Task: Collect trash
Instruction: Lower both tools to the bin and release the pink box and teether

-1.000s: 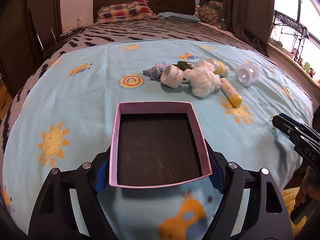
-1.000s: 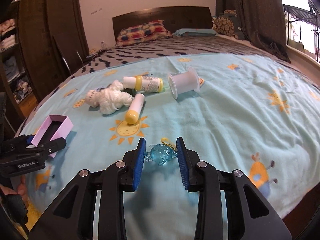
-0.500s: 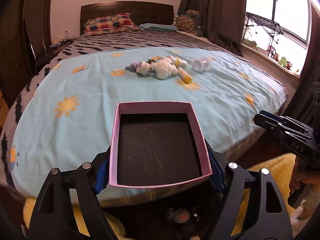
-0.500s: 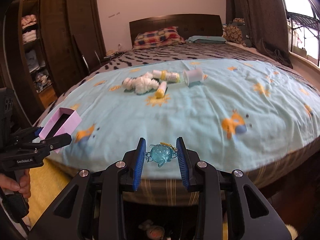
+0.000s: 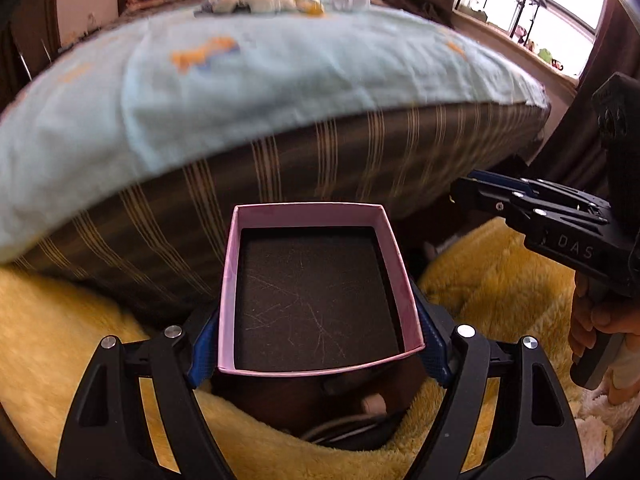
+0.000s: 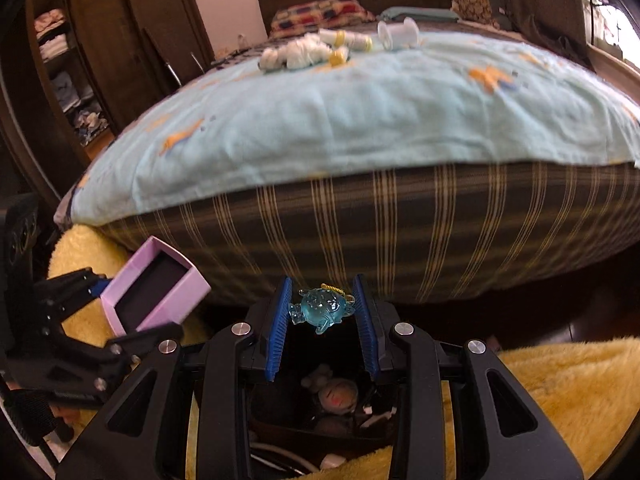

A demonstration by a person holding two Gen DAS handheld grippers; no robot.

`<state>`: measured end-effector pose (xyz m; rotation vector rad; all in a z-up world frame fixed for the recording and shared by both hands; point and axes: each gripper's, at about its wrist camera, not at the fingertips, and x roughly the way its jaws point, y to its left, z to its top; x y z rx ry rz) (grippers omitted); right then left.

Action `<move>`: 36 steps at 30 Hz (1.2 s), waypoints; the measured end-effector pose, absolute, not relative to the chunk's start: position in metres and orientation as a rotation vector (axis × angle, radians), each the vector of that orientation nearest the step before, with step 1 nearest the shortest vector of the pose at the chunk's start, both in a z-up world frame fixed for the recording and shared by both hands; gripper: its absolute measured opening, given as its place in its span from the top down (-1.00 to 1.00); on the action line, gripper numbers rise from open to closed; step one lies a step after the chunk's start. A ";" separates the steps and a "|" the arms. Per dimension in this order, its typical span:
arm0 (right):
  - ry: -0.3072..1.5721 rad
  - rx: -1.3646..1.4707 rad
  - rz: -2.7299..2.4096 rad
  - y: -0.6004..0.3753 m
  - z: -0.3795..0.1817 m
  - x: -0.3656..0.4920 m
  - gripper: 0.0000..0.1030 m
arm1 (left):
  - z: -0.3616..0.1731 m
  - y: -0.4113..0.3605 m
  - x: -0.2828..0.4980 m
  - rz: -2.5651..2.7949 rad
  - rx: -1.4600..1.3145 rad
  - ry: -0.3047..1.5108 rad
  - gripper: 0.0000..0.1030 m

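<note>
- My left gripper (image 5: 320,316) is clamped on a shallow pink box (image 5: 316,292) with a dark, scratched lining, its blue pads (image 5: 202,354) pressing the box's two side walls; the open top faces my camera.
- My right gripper (image 6: 322,312) pinches a translucent blue fish-shaped charm (image 6: 322,310) with a yellow loop, narrow jaws touching it on both sides.
- Directly beneath both tools sits a dark bin (image 6: 320,404) on a yellow fluffy rug (image 6: 560,392); a small doll-like toy (image 6: 336,394) lies inside it, below the charm.
- Ahead of the grippers rises the striped side of a bed (image 6: 400,232), draped in a light blue printed sheet (image 6: 340,112).
- Far beyond my fingertips, on top of the sheet, white yarn (image 6: 296,52), yellow-capped tubes (image 6: 352,42) and a clear spool (image 6: 398,32) remain clustered together.
- My right hand (image 5: 600,320) grips its tool's handle, just right of the box.
</note>
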<state>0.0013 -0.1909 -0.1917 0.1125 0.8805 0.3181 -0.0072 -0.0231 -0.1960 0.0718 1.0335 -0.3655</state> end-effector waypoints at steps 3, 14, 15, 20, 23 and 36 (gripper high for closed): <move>0.919 0.115 0.318 -0.186 -0.205 0.002 0.37 | -0.216 -0.026 -0.002 -0.357 0.072 1.081 -0.46; 1.036 0.140 0.306 -0.184 -0.247 0.007 0.37 | -0.264 -0.040 0.015 -0.369 0.089 1.187 -0.46; 1.041 0.142 0.308 -0.183 -0.248 0.008 0.37 | -0.264 -0.041 0.015 -0.372 0.089 1.186 -0.46; 1.049 0.153 0.311 -0.181 -0.250 0.010 0.36 | -0.270 -0.049 0.016 -0.379 0.096 1.194 -0.47; 1.054 0.165 0.307 -0.184 -0.251 0.013 0.35 | -0.273 -0.048 0.017 -0.386 0.102 1.201 -0.49; 1.014 0.159 0.253 -0.203 -0.233 0.018 -0.42 | -0.260 -0.052 0.018 -0.370 0.085 1.146 -0.68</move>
